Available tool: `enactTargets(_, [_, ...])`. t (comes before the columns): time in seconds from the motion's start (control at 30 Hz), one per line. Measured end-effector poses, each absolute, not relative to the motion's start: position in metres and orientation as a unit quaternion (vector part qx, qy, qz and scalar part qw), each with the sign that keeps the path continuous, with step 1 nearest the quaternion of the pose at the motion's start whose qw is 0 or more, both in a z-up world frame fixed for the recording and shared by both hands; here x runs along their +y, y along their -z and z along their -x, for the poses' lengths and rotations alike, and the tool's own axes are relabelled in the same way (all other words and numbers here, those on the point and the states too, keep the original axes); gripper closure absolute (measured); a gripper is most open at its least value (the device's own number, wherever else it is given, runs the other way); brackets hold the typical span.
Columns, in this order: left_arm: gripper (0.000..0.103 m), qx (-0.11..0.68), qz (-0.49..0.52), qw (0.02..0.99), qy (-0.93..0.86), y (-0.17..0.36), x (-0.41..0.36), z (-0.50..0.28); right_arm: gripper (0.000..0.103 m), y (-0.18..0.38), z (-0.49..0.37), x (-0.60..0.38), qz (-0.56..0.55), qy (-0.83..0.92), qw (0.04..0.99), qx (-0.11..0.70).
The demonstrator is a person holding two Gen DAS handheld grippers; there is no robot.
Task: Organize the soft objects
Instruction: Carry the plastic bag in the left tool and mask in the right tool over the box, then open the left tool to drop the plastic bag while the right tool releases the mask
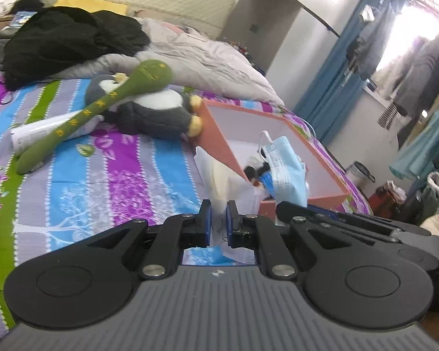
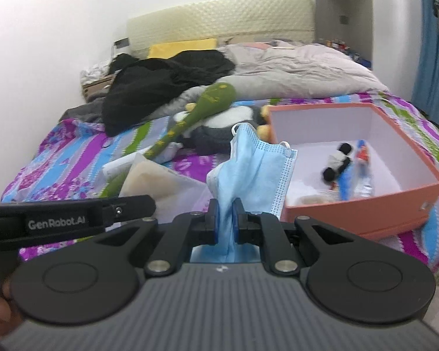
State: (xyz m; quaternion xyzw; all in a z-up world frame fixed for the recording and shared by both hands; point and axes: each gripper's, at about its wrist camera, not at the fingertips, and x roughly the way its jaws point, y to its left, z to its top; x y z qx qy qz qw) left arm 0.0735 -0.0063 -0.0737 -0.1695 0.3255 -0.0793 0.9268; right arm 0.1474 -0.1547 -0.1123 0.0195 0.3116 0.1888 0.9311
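— Carrying the mask (image 2: 256, 169) to the box (image 2: 363, 210), I'd judge; the right gripper (image 2: 225, 216) has its fingers pinched tight on it, just beside the box's near wall.

— And the left gripper (image 1: 218, 222)?

— Fingers nearly closed on a white bag (image 1: 219, 181) on the bed (image 1: 102, 175); next, lift the mask over the rim, then release; penguin (image 1: 149, 108) waits behind.

A pale blue pleated paper face mask (image 2: 254, 169) with white ear loops hangs before a salmon-orange cardboard box (image 2: 363, 213) lined white, on a bedsheet (image 1: 102, 181) striped purple, blue, grey and green with floral print, near a grey-and-white plush penguin (image 1: 152, 108) and an olive-green yellow-marked plush club (image 1: 102, 105).
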Motion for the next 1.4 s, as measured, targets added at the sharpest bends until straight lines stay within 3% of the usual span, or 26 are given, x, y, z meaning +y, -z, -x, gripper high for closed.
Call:
enactTargets(0.7, [0.091,0.339,0.111,0.917,0.180,0.062,-0.105,-0.147,0.090,0.109,-0.155,-0.260,-0.065,-0.104,0.949,0.292])
enactTargets(0.9, [0.091,0.334,0.086,0.918,0.194,0.051,-0.124,-0.202,0.090,0.105,-0.199,-0.280,-0.055,-0.095,0.948,0.298])
enactTargets(1.2, [0.091,0.404,0.102,0.886,0.204,0.060,-0.145,-0.312,0.090,0.095,-0.277,-0.301,-0.023,-0.063,0.949,0.308])
enactTargets(1.4, [0.091,0.444,0.068,0.874,0.183,0.079,-0.159,-0.371,0.090,0.112,-0.341,-0.312,-0.023,-0.057,0.932,0.357])
